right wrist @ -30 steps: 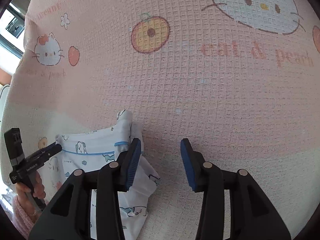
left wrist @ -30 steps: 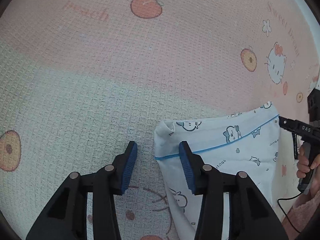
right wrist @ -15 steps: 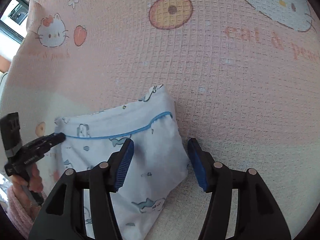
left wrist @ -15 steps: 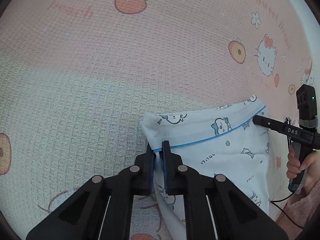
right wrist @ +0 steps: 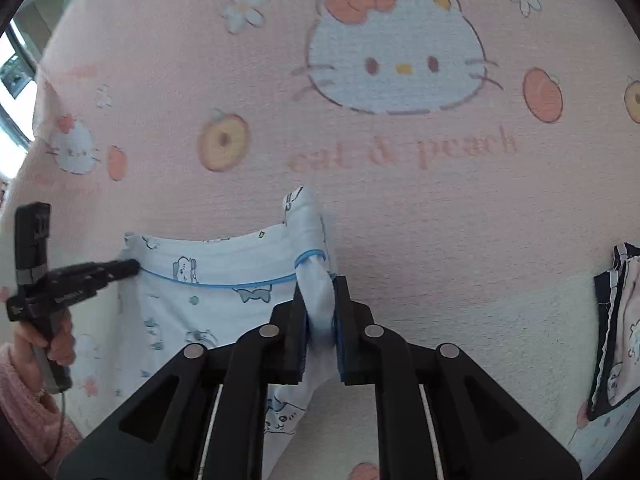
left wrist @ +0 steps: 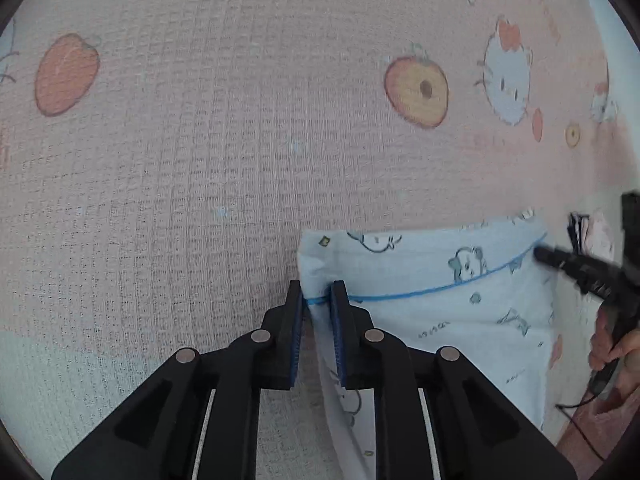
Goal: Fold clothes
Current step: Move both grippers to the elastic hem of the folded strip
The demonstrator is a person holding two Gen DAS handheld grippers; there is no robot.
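Left gripper (left wrist: 316, 300), seen from its own wrist, pinches one corner of a single pale-blue printed garment (left wrist: 448, 300) held taut above a pink cat-and-peach blanket (left wrist: 200, 160), with the fold apparently only beginning. From the right wrist, right gripper (right wrist: 320, 308) clamps the bunched opposite corner; one dark-edged cloth item (right wrist: 618, 332) lies apart at the blanket's right.

A pink waffle-weave blanket (right wrist: 400, 208) printed with white cat faces, peaches and the words "cat & peach" covers the surface — on it lies a pale blue cartoon-print garment (right wrist: 208, 300), and at the right edge a dark-trimmed folded cloth (right wrist: 616, 332).
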